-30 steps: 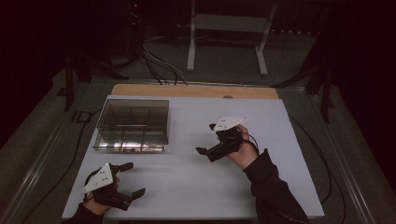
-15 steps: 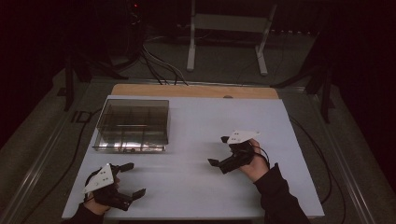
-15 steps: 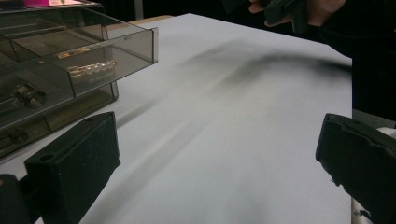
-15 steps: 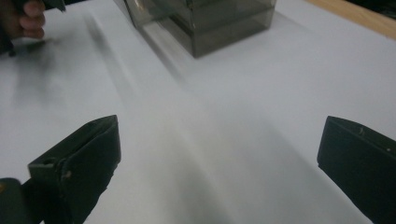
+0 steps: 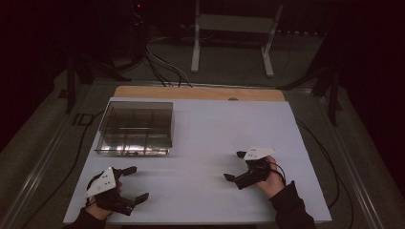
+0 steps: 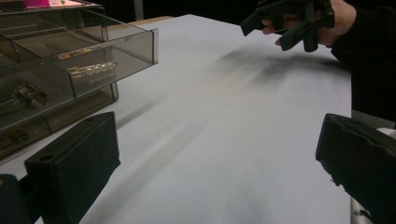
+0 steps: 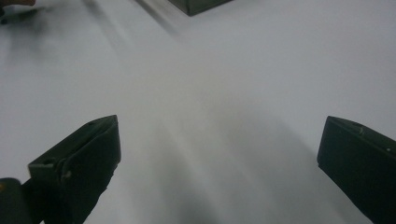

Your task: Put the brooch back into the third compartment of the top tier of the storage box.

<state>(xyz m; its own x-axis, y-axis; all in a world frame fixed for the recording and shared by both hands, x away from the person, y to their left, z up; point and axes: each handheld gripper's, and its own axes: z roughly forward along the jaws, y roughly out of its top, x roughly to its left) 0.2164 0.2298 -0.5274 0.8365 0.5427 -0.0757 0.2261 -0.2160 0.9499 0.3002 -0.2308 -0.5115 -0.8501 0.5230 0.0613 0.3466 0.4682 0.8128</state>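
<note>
A smoky clear compartment box (image 5: 134,129) stands at the back left of the white table (image 5: 205,133). In the left gripper view the box (image 6: 56,70) has small metal parts in its sections. My left gripper (image 5: 134,183) rests at the front left corner, open, nothing between its jaws (image 6: 215,163). My right gripper (image 5: 235,166) hovers low over the front right of the table, open and empty (image 7: 217,163). From the left gripper view the right gripper (image 6: 280,23) shows in a hand at the top right.
A wooden strip (image 5: 200,93) borders the table's far edge. Cables (image 5: 162,67) and a white metal stand (image 5: 234,33) lie on the dark floor beyond. A cable (image 5: 329,162) trails off the table's right side.
My right gripper has drawn back from the middle of the table toward the front right. The left gripper has stayed put.
</note>
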